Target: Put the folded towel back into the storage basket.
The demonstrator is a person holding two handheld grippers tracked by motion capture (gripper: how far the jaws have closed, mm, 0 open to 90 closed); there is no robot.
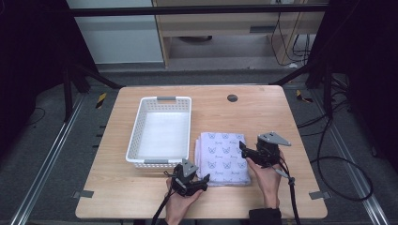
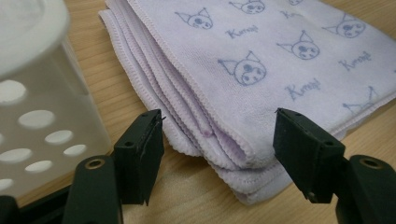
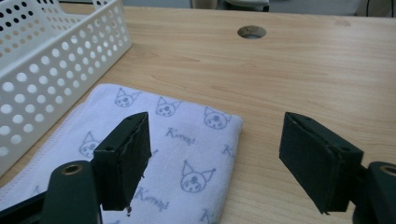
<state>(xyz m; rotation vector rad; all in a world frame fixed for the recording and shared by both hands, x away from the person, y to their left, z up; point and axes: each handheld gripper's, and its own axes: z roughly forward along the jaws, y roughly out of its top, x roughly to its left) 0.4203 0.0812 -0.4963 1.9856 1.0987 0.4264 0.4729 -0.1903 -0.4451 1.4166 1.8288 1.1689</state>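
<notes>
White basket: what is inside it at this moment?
The white basket holds nothing that shows: the high view gives its bare white floor. The strip of floor just behind its near wall is hidden. The folded towel lies beside it on the table.

On my folded towel (image 2: 261, 70) a script word repeats beside each cat-face print; it looks like "Kuromi", though the letters are too blurred to be sure, at 12 o'clock from my jaws.
</notes>
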